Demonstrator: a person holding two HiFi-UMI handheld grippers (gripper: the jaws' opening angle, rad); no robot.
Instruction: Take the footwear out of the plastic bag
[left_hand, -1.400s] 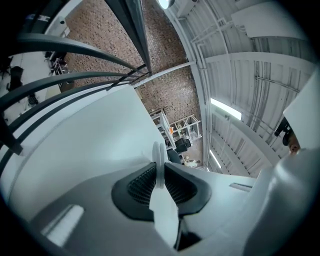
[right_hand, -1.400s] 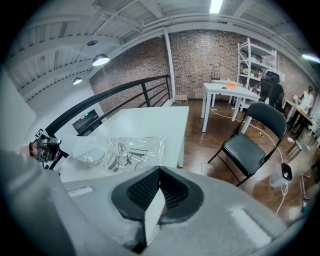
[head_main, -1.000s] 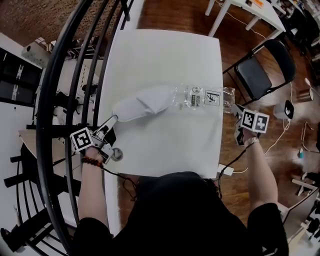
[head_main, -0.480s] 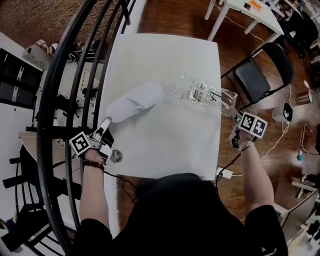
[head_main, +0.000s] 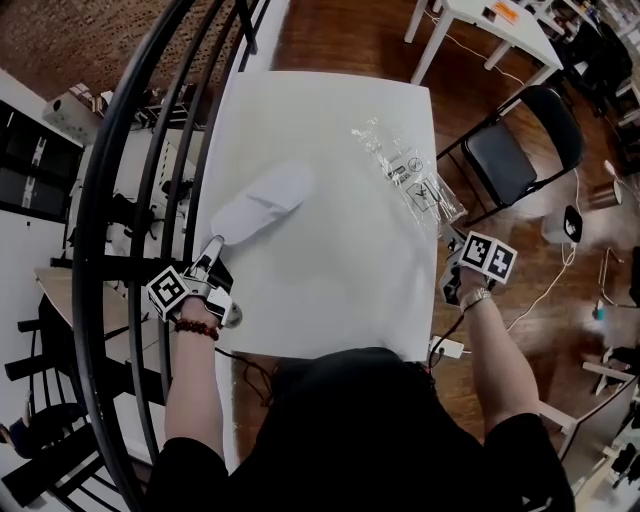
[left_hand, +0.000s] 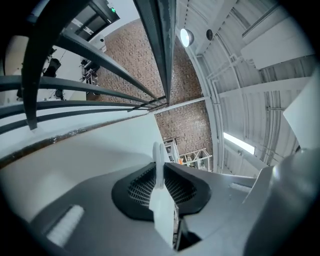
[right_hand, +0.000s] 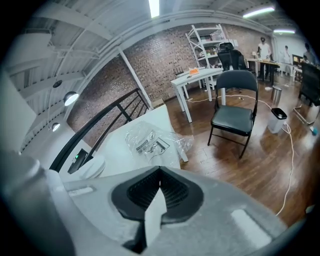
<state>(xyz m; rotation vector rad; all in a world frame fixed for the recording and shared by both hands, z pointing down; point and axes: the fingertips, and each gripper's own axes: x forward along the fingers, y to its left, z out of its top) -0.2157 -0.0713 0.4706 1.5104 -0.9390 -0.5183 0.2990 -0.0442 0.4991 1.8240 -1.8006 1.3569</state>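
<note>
Footwear, a single white slipper (head_main: 262, 203), lies on the white tabletop (head_main: 330, 290) toward its left side, fully outside the plastic bag (head_main: 408, 178) and well apart from it; its narrow end points at the person's left hand, its broader end at the middle of the tabletop. Clear and crumpled, the bag lies flat near the tabletop's right edge with its printed labels facing up; one corner reaches toward the edge beside the black folding chair (head_main: 510, 150).

Left claw (head_main: 216, 243) sits at the tabletop's left edge, just beside the slipper's near end and next to the black railing (head_main: 130, 200); whether it touches the slipper cannot be told from the head view. In the left gripper view the left claw (left_hand: 158, 148) has its two pale tips only a slit apart, released, with nothing between them; the slipper does not show there.

Right claw (head_main: 452, 248) hovers off the tabletop's right edge, near the bag's corner but not on it. In the right gripper view the right claw (right_hand: 160, 185) is clenched tight on nothing; the bag (right_hand: 150, 142) rests on the tabletop beyond its tip, the slipper (right_hand: 92, 166) shows further left, and the chair (right_hand: 235, 112) stands on the wood floor to the right.
</note>
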